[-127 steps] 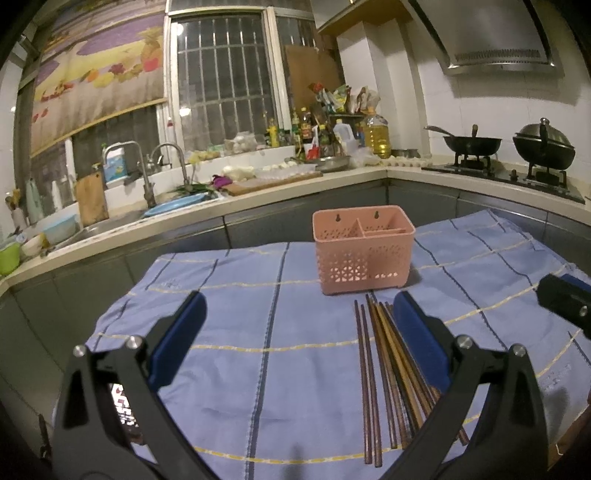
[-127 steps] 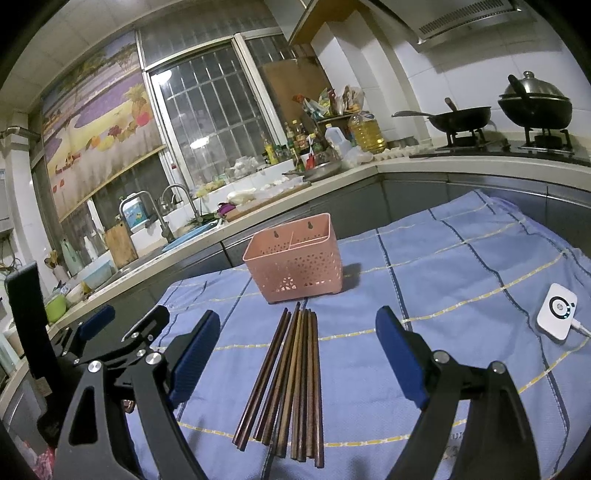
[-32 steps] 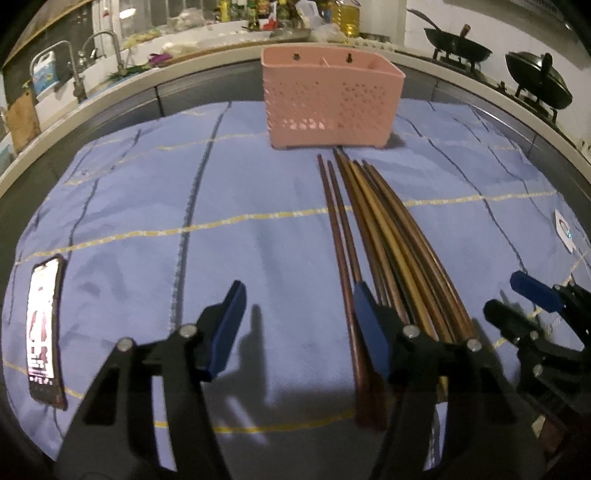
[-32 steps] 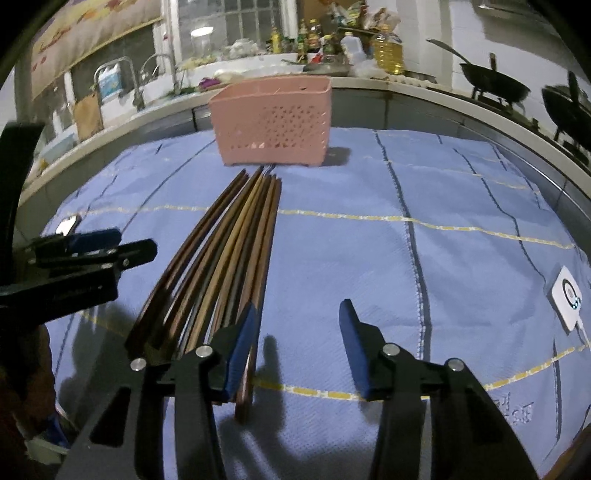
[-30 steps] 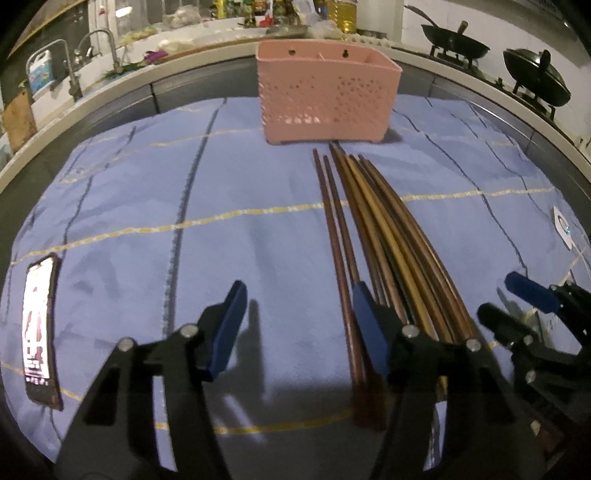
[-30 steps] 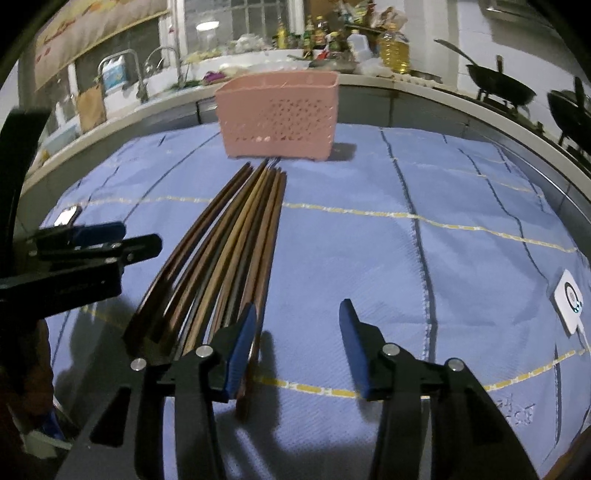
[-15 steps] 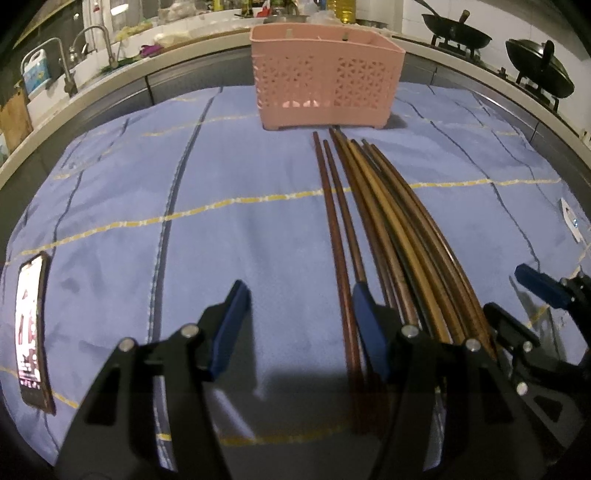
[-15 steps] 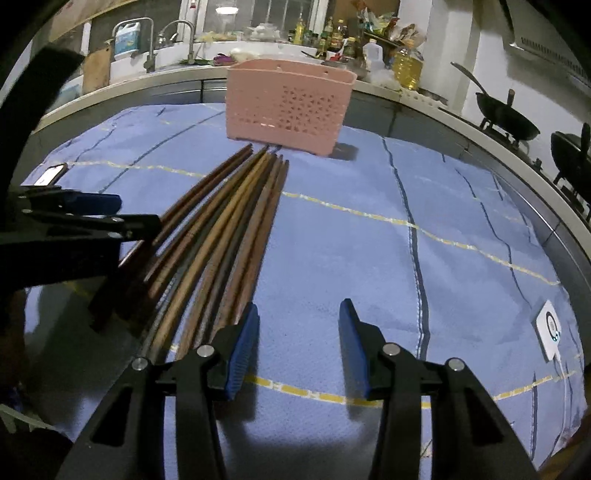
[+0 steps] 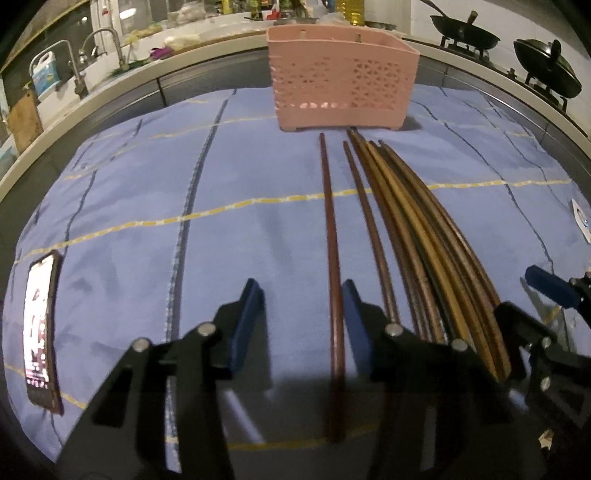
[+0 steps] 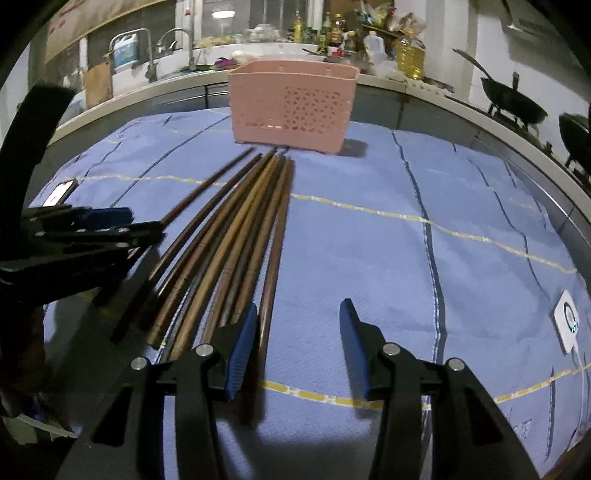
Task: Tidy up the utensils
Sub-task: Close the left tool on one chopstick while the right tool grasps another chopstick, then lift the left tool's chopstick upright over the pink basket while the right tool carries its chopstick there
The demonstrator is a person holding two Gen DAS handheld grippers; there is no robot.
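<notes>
Several brown wooden chopsticks (image 9: 406, 229) lie side by side on the blue cloth, pointing at a pink perforated utensil basket (image 9: 341, 96). They also show in the right wrist view (image 10: 243, 225), as does the basket (image 10: 291, 107). My left gripper (image 9: 301, 314) is open, low over the cloth; the leftmost chopstick (image 9: 330, 240) lies between its fingers, just inside the right one. My right gripper (image 10: 299, 332) is open; the rightmost chopstick (image 10: 275, 243) lies just inside its left finger.
A phone (image 9: 38, 328) lies on the cloth at the left. A small white device (image 10: 567, 321) with a cable lies at the right. The sink counter (image 9: 110, 74) runs behind, and a stove with a wok (image 9: 465, 35) stands at the back right.
Both grippers have dropped lower and moved forward over the near ends of the chopsticks. The leftmost chopstick now sits apart from the bundle, between my left fingers.
</notes>
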